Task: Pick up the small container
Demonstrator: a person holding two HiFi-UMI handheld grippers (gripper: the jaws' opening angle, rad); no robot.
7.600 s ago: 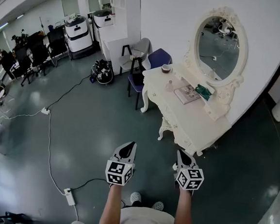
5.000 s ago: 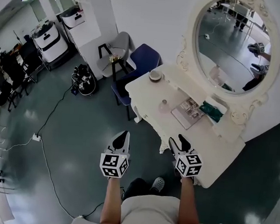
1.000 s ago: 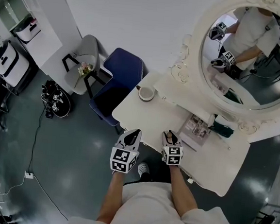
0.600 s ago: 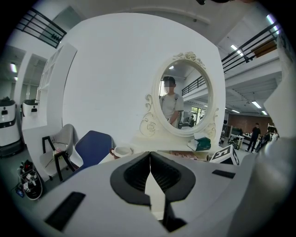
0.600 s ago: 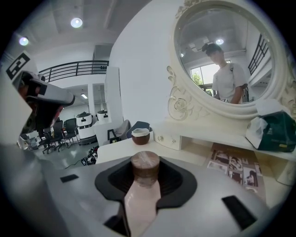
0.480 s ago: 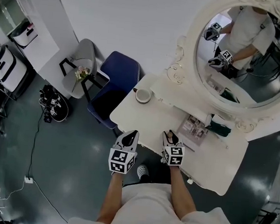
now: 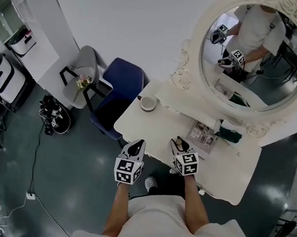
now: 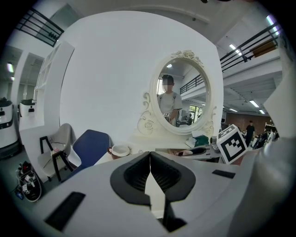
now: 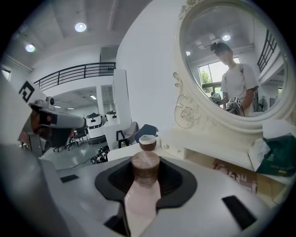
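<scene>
I have the right tongs point(image 7: 177, 142) just right of centre in the lower half of the head view, over the near edge of the white desk point(image 7: 152, 134). In the right gripper view their jaws are pinching the small container point(image 9: 145, 167), a squat, brownish round pot with a pale top. It sits upright in the middle of that frame, with a dark pad against each side. I can't see its base, so I cannot tell whether it touches the desk.

The left tongs point(image 7: 138, 145) are lower centre in the head view, just left of the right pair and off the desk's front edge, above the grey floor point(image 7: 72, 165). The left gripper view shows their jaws pressed together with nothing between them.

Farther up the desk, toward the upper left of it, stands a brown bowl point(image 7: 148, 103) with a white rim. In the right gripper view I see it straight beyond the container. A magazine point(image 7: 204, 134) lies flat to the right of centre, with a green packet point(image 7: 231, 134) just beside it. The oval mirror point(image 7: 255, 47) fills the upper right. A blue chair point(image 7: 121, 84) stands at the desk's left end.
</scene>
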